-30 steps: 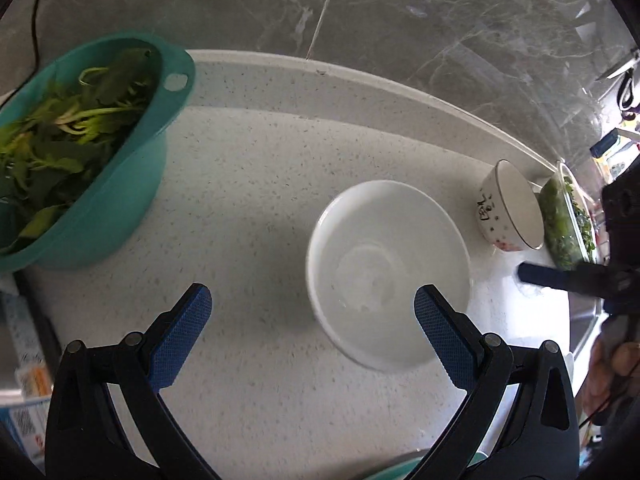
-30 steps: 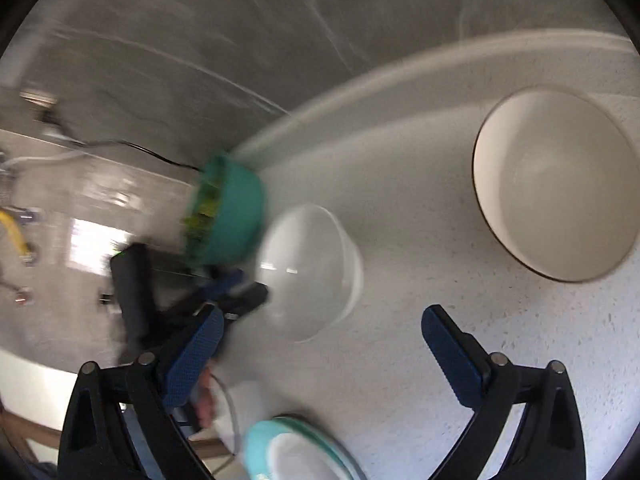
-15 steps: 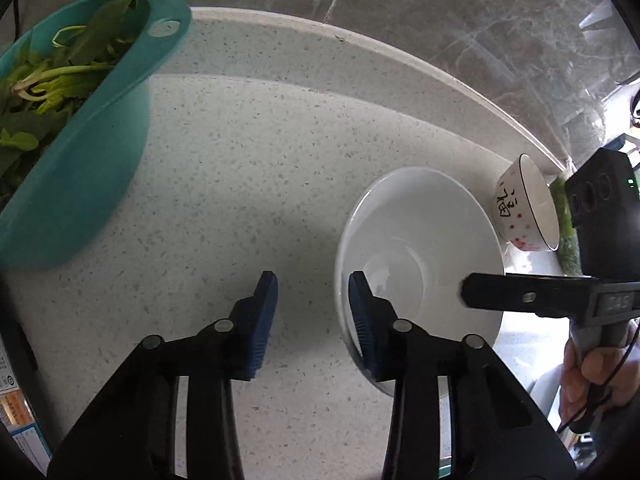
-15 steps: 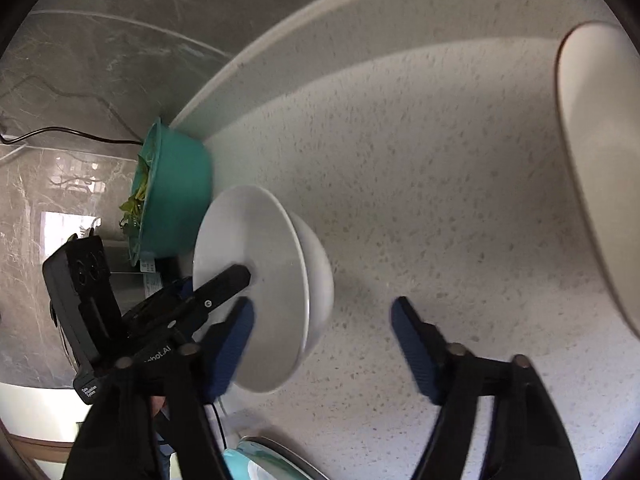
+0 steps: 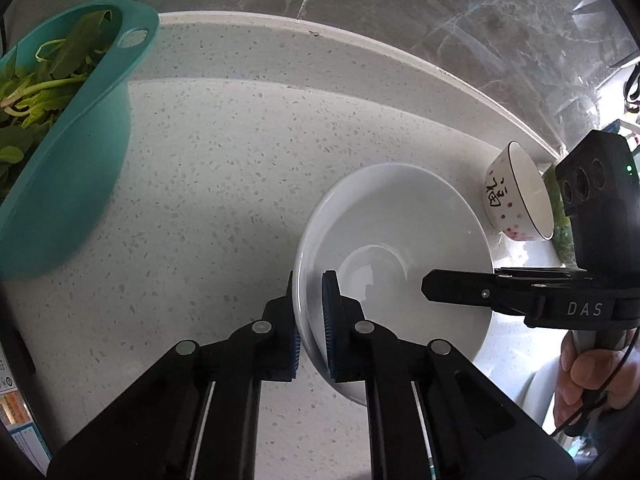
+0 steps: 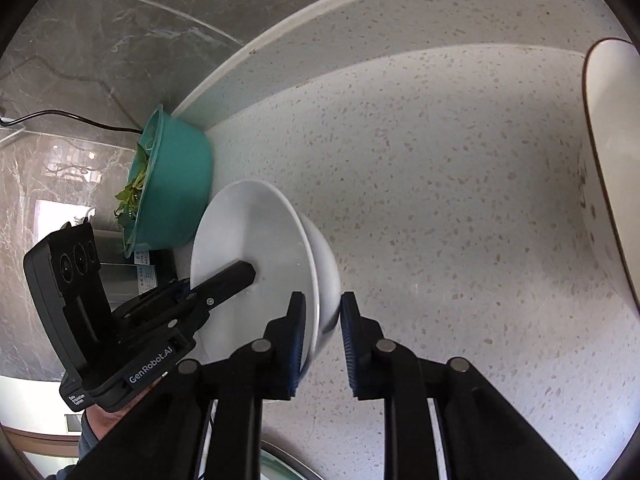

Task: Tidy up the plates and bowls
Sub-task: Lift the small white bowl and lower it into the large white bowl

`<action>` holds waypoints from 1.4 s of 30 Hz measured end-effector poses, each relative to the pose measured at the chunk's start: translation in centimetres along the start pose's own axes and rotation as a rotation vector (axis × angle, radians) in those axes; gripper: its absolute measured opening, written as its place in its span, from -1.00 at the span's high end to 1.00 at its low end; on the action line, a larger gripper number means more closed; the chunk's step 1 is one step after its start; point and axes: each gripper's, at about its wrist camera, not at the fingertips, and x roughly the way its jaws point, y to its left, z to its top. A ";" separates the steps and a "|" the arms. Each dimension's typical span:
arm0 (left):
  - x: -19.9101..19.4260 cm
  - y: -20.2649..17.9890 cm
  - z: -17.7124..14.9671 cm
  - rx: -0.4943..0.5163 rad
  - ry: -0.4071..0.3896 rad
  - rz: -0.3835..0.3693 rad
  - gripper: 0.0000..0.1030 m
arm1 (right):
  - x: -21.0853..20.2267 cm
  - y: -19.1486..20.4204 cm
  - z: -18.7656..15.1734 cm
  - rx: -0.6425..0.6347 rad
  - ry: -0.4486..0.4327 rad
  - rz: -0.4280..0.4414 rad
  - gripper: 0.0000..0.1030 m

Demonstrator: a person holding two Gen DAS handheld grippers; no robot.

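Both tongs pinch opposite rims of the white bowl [image 5: 394,240] on the speckled countertop [image 5: 224,184]: left gripper [image 5: 312,320] clamped, right gripper [image 6: 322,340] closing on it.

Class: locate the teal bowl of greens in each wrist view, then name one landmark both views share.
Left wrist view: teal bowl fills the upper-left edge, on the counter.
Right wrist view: teal bowl sits left of centre, against the backsplash.
Shared landmark: the white bowl between both tools.
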 end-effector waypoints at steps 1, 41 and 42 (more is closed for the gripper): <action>-0.2 -0.1 0.0 -0.002 -0.004 -0.001 0.85 | -0.2 0.1 0.0 0.001 -0.004 0.002 0.60; 0.6 -34.1 -20.3 0.345 0.149 -0.071 0.85 | -21.7 -18.1 -26.2 0.212 -0.139 0.003 0.57; 1.0 -34.4 -20.5 0.352 0.152 -0.060 0.85 | -21.7 -18.5 -26.5 0.212 -0.138 0.001 0.57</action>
